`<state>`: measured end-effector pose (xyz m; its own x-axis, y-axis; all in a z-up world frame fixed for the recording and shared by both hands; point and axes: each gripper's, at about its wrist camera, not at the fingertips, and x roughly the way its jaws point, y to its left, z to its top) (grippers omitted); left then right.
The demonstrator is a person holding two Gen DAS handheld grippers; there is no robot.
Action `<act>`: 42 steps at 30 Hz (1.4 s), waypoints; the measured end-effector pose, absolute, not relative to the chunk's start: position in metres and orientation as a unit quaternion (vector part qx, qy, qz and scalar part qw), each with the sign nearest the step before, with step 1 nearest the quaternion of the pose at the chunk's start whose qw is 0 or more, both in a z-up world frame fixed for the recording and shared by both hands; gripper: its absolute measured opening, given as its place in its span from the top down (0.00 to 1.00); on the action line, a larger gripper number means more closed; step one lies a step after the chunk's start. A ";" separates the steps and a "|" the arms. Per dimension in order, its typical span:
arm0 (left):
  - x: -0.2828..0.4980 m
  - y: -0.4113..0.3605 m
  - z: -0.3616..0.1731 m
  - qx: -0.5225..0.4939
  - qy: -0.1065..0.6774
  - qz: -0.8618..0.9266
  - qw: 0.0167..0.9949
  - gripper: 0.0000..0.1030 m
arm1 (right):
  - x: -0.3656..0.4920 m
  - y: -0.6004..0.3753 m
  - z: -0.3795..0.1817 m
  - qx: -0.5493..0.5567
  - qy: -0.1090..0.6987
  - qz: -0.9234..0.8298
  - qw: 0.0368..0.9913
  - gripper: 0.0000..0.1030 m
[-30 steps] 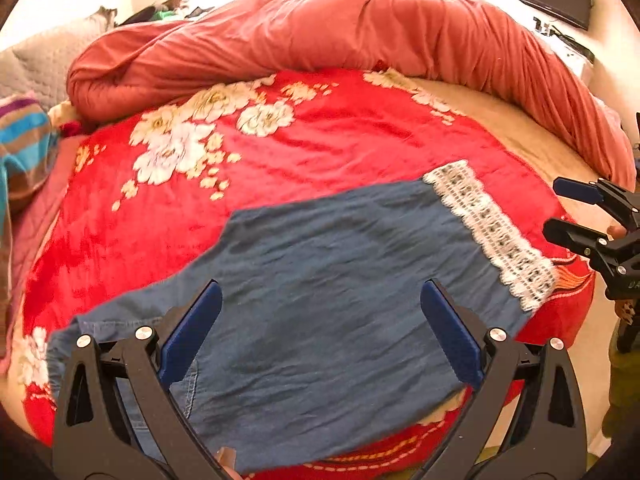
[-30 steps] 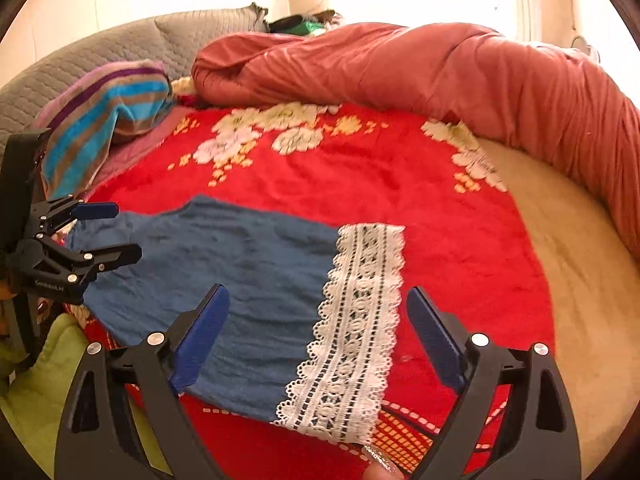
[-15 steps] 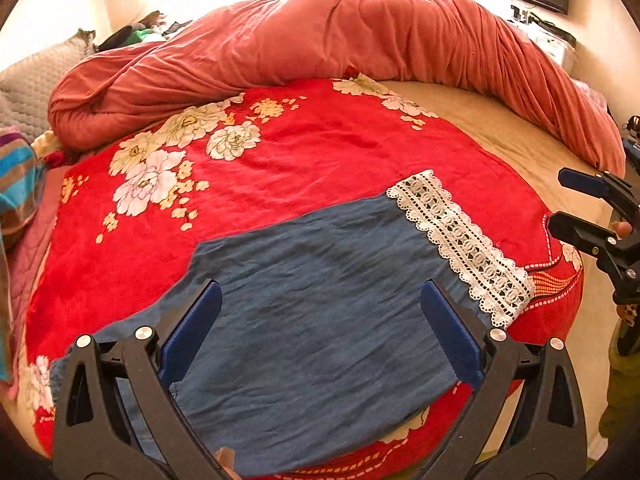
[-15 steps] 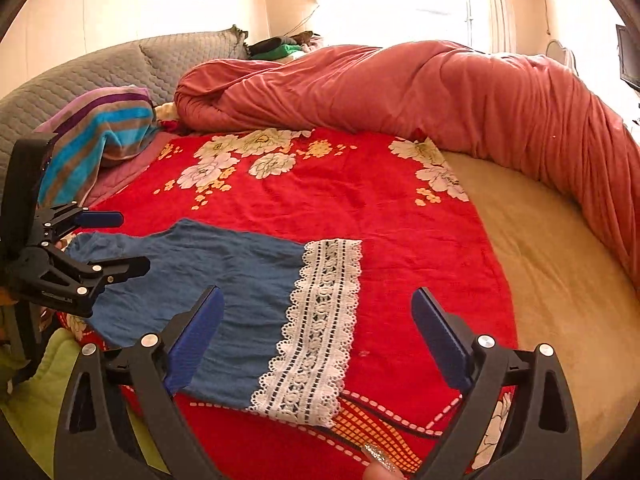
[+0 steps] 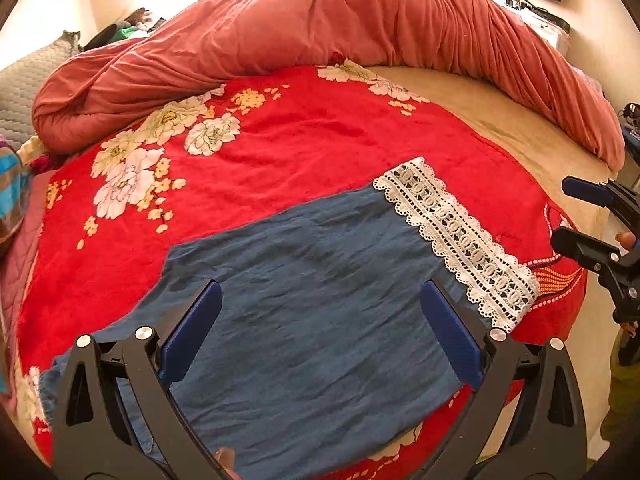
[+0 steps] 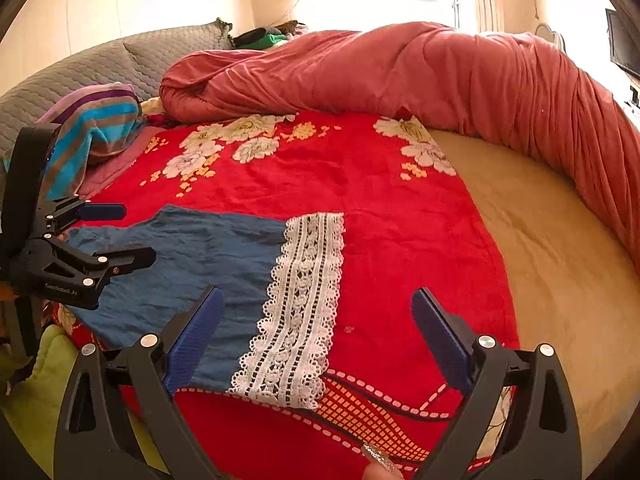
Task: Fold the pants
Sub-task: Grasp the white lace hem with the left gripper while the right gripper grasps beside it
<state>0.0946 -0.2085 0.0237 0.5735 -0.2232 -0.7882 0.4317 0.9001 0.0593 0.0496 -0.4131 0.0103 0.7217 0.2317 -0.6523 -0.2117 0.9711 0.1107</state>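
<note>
The blue pants [image 5: 320, 304] lie flat on a red floral blanket [image 5: 320, 136], with a white lace hem [image 5: 456, 236] at the right end. They also show in the right wrist view [image 6: 200, 264], with the lace hem [image 6: 304, 304] toward the middle. My left gripper [image 5: 320, 332] is open and empty above the pants' middle. My right gripper [image 6: 316, 336] is open and empty above the lace hem. Each gripper shows in the other's view, the right one [image 5: 576, 216] off the hem end and the left one [image 6: 116, 236] over the waist end.
A rolled pink-red duvet [image 5: 360, 28] lies along the far side of the bed. A striped blanket [image 6: 96, 128] and grey quilted headboard [image 6: 120, 60] are at the left. Bare beige mattress [image 6: 540, 264] lies to the right. A green cloth [image 6: 36, 380] is below the bed edge.
Both grippers have pulled back and up from the pants, so more of the bed shows. Both stay open. The pants have not moved.
</note>
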 end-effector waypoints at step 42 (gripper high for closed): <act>0.218 -0.297 -0.057 0.145 0.494 -0.329 0.792 0.41 | 0.074 -0.398 -0.063 0.107 0.447 0.153 0.875 0.27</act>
